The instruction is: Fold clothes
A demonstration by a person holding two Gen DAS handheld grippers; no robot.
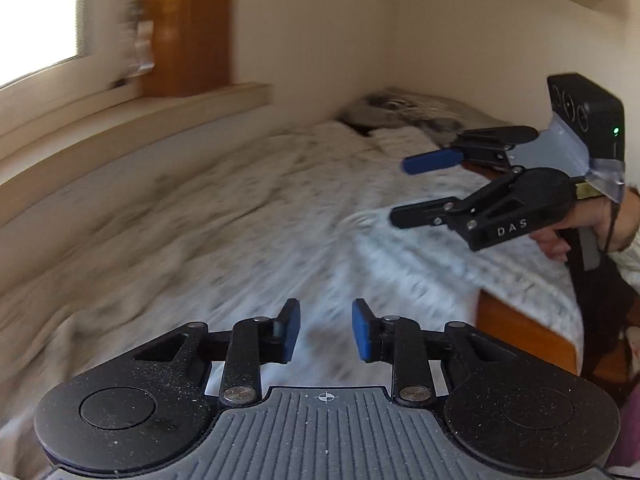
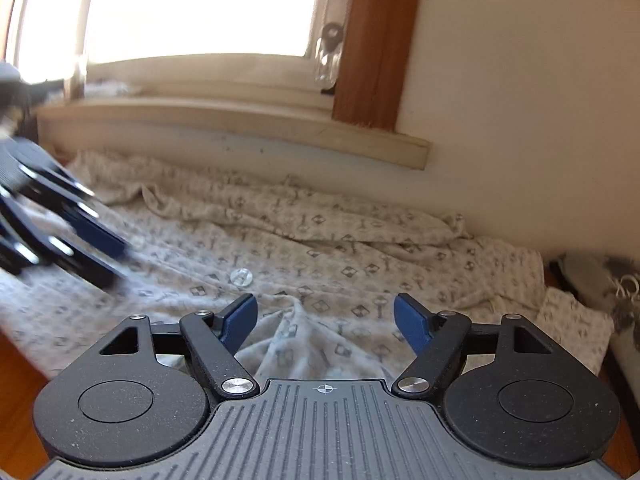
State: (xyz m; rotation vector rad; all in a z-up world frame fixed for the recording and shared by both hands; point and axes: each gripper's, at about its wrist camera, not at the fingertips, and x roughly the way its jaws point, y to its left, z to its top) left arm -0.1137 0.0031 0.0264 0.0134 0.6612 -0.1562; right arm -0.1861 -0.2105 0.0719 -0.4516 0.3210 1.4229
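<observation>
Our right gripper [image 2: 324,322] gapes empty just above the patterned garment [image 2: 320,248] on the bed, left gripper [image 1: 326,330] parted, also empty, over it.

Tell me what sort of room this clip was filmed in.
Most likely a bedroom in a home. A bed with a wooden frame runs along the wall, patterned cloth lies spread over it, a pillow sits at its far end, and a window with a deep sill stands above.

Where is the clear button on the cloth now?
In the right wrist view, the button lies on the patterned cloth, just beyond the right gripper's left finger.
</observation>
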